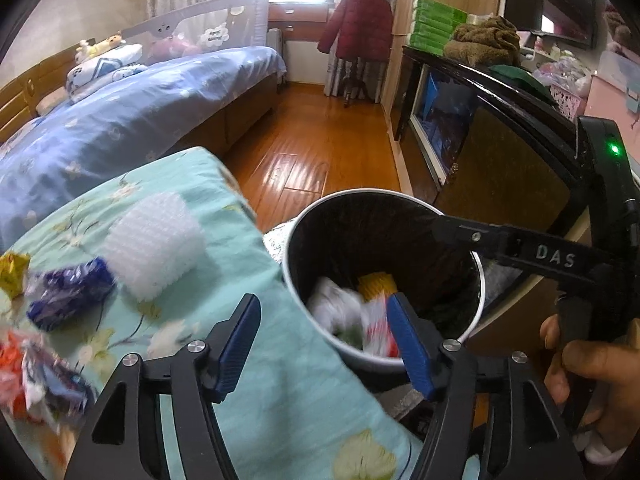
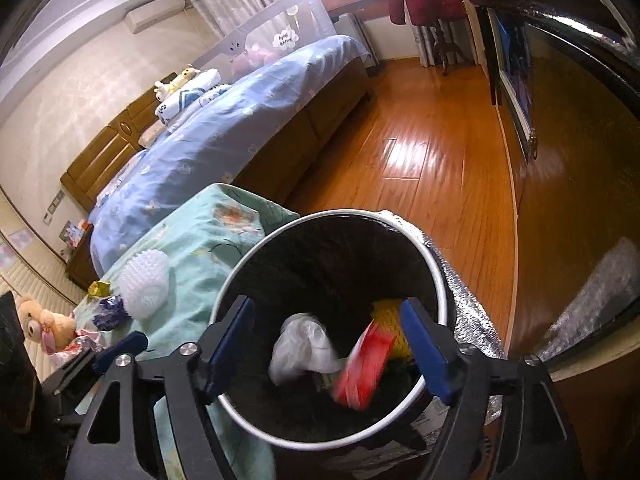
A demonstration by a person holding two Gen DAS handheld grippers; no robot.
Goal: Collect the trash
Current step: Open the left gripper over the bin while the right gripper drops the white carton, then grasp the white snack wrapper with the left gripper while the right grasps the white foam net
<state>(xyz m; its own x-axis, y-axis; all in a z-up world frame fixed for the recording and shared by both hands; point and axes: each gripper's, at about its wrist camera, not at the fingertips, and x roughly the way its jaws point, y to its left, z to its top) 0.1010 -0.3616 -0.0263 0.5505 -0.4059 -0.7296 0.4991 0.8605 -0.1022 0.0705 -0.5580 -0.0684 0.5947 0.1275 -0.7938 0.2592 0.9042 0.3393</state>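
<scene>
Left wrist view showed the left gripper [image 1: 324, 332] with its blue-padded fingers [image 1: 236, 336] spread and nothing between them, one over the mint-green floral cloth surface [image 1: 256, 360], the other over the round black-lined trash bin with a pale rim [image 1: 478, 280]. Inside the bin lay a crumpled white wrapper [image 1: 334, 306], a yellow ribbed piece [image 1: 376, 282] and a red and white packet [image 1: 378, 330], all smeared by blur; the packet was partly hidden behind the right-hand finger. On the cloth remained a white bubble-wrap wad [image 1: 154, 240], a blue and white foil wrapper [image 1: 70, 292], a yellow wrapper [image 1: 14, 272] cut off at the frame edge, and a blurred orange, white and blue packet heap [image 1: 36, 372]. The right gripper [image 1: 448, 226] reached in over the bin's rim from the right, only one finger showing; a hand [image 1: 580, 364] gripped its handle, cut off at the edge.

Right wrist view had the right gripper's own fingers [image 2: 236, 344] spread wide above the bin, holding nothing; the white wrapper and red packet looked streaked below them, so whether they were falling or settled could not be told
</scene>
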